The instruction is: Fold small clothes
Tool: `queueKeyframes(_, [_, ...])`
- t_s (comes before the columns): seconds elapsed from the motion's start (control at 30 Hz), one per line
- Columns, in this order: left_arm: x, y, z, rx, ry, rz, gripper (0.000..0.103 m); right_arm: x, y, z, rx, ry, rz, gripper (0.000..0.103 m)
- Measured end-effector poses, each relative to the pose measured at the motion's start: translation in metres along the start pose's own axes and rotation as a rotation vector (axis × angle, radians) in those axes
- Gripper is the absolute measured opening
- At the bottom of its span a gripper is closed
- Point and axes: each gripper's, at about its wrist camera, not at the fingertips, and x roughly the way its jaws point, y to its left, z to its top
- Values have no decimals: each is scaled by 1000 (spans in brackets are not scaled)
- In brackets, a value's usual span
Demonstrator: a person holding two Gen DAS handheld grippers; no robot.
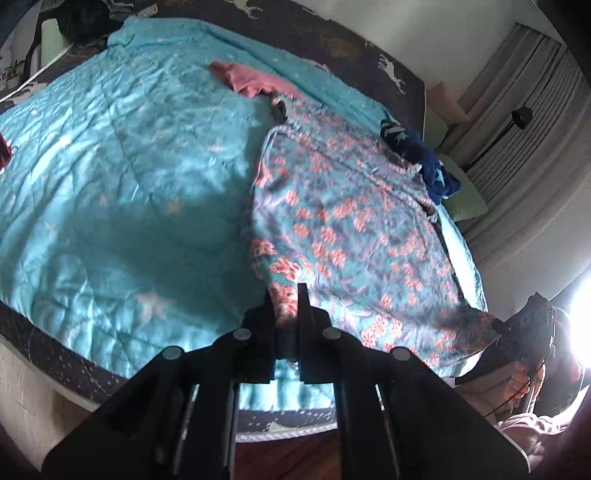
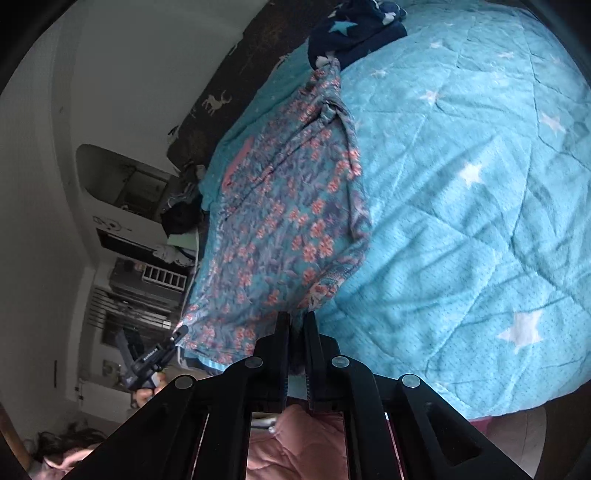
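Observation:
A floral garment (image 1: 343, 218), teal with pink flowers, lies spread on the turquoise star quilt (image 1: 118, 166). My left gripper (image 1: 287, 291) is shut on its near corner. My right gripper (image 2: 296, 317) is shut on the other near corner of the floral garment (image 2: 288, 221). In the left wrist view the right gripper (image 1: 495, 325) pinches the hem at the right. In the right wrist view the left gripper (image 2: 179, 332) holds the far corner at the left. The quilt (image 2: 461, 203) fills the right of that view.
A pink garment (image 1: 251, 79) lies at the far end of the floral one. A navy star-print garment (image 1: 421, 151) (image 2: 354, 26) sits at the quilt's edge by a green pillow (image 1: 465, 199). Dark clothes (image 1: 88, 22) are piled in the far corner. Grey curtains (image 1: 532, 122) hang beyond.

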Motion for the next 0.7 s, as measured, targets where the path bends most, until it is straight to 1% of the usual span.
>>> queueKeyframes(0.17, [-3, -9, 36, -23, -81, -33, 9, -1, 11, 34, 18, -54, 102, 6])
queueKeyframes(0.27, [-1, -21, 60, -4, -114, -34, 9, 2, 22, 57, 2, -77, 123, 6])
queueKeyframes(0.4, [10, -33, 93, 23, -131, -26, 9, 10, 35, 99, -32, -128, 89, 6])
queueKeyframes(0.53, [37, -36, 137, 7, -105, -19, 9, 29, 36, 150, -28, -171, 64, 6])
queueKeyframes(0.6, [63, -35, 165, -3, -80, 2, 9, 47, 32, 179, -16, -166, 49, 6])
queueKeyframes(0.63, [72, -35, 172, -8, -71, 5, 9, 56, 29, 192, -6, -163, 33, 6])
queueKeyframes(0.7, [104, -32, 194, -25, -37, 21, 10, 77, 19, 215, 11, -153, -19, 8])
